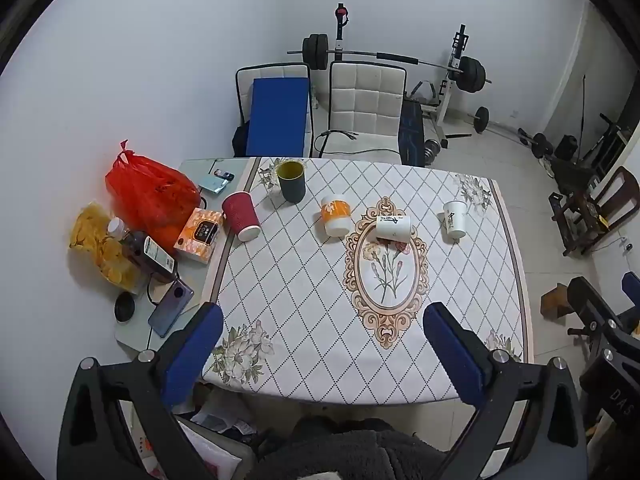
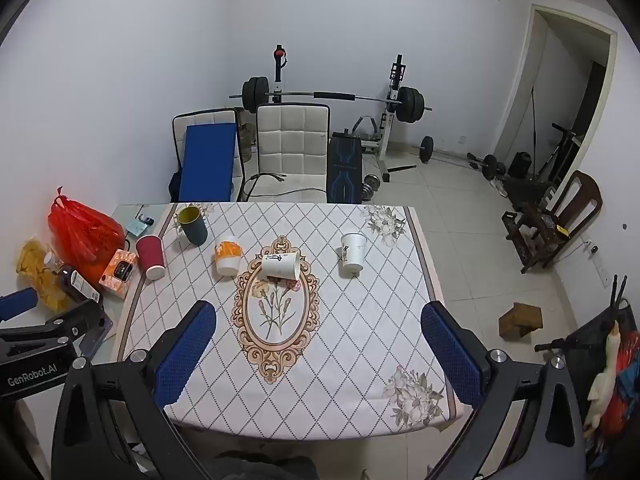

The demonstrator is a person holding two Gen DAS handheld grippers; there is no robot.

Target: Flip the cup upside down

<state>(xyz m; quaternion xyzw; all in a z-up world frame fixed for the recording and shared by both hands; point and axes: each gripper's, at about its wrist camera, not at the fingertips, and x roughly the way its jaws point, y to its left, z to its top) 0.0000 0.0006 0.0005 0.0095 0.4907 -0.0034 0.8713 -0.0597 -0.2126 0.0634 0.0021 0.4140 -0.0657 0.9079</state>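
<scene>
Several cups stand in a row across the far half of the table. A dark green cup stands mouth up. A red ribbed cup, an orange-and-white cup and a white paper cup stand mouth down. Another white paper cup lies on its side at the middle. The same cups show in the right wrist view: green, red, orange, lying white, right white. My left gripper and right gripper are open and empty above the near table edge.
At the table's left side lie a red plastic bag, a bag of chips, a dark bottle, an orange box and a phone. Two chairs and a barbell rack stand behind. A wooden block lies on the floor at right.
</scene>
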